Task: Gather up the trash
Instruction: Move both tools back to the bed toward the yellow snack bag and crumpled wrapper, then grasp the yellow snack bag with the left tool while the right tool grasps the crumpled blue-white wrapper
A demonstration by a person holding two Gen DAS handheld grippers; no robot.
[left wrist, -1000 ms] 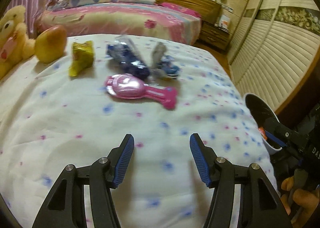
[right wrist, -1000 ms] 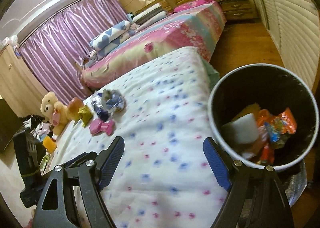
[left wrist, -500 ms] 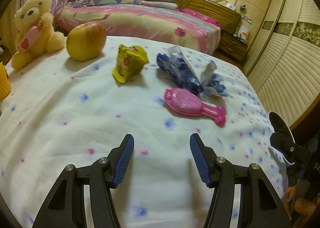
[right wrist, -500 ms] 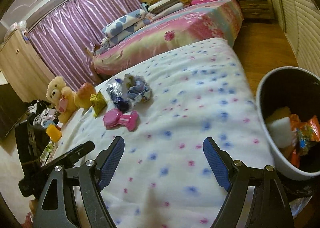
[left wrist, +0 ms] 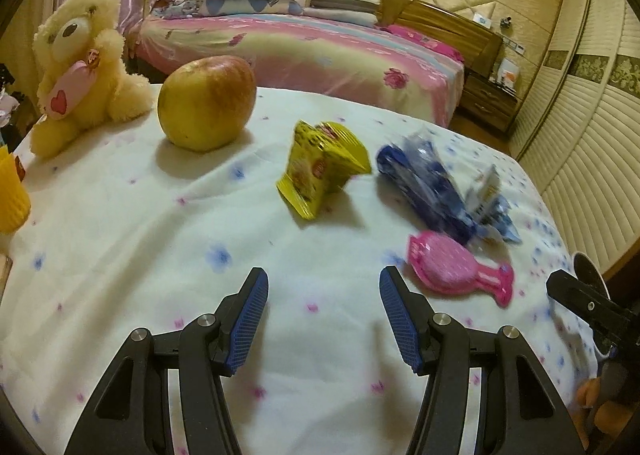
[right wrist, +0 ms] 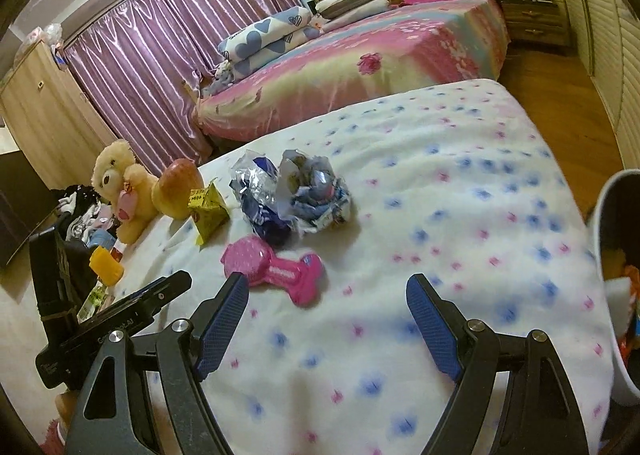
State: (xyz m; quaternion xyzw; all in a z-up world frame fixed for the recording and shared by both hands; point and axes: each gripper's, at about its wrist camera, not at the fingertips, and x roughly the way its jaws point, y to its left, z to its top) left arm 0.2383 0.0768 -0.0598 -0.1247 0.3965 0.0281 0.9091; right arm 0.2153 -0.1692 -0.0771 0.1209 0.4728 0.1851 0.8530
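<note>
Flower-dotted soft bedspread (left wrist: pixel 120 223) under crinkly yellow wrapper (left wrist: pixel 320 169), crumpled blue foil wrapper (left wrist: pixel 432 191).

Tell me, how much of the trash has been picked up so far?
Some is done: the bin at the bed's edge already holds wrappers. Nothing is in hand: the left gripper and right gripper are both open and empty. Left on the bedspread are the yellow wrapper and the crumpled blue wrappers.

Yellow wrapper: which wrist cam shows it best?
Left wrist. The yellow wrapper sits large, near frame centre, unobstructed ahead of the open left gripper. The right wrist view shows it small, off to the left beside the apple.
</note>
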